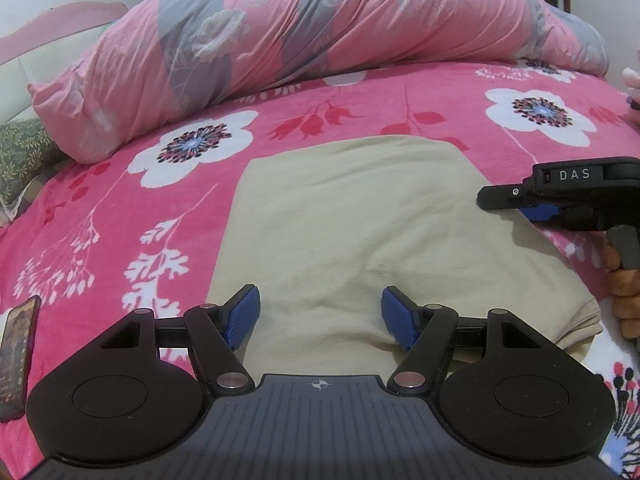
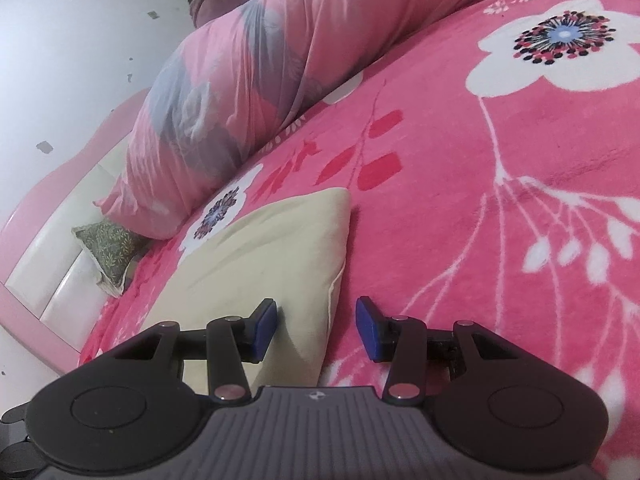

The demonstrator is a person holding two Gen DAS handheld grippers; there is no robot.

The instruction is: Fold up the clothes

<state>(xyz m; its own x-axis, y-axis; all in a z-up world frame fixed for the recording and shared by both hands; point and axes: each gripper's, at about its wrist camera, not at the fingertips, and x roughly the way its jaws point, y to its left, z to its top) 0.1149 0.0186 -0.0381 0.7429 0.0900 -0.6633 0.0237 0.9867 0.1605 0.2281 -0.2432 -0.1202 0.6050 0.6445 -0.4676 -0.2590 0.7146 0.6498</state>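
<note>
Beige folded garment lay flat on the pink flowered blanket, filling the middle of the left wrist view from about 12 o'clock down to 6 o'clock, where it ran under the gripper body. In the right wrist view the same cloth sat at roughly 9 to 10 o'clock of centre, its far corner pointing up toward 12 o'clock and its right-hand folded edge running down between the gripper's fingers.

Largest of all was the blanket, which covered the bed in both views. Next came the pink and grey rolled duvet, stretched across the 12 o'clock band of the left view, well apart from the garment. A green patterned cushion lay at 9 o'clock, beside the duvet's end. A phone stood at about 8 o'clock on the blanket's edge.

The left gripper hung over the near part of the garment, its blue pads spread wide with only flat cloth seen between them. The right gripper had its fingers parted too, nothing pinched, straddling the garment's folded edge; whether either pad touched the cloth I could not tell. In the left view that gripper entered at 3 o'clock, over the garment's right edge, held by a hand.
</note>
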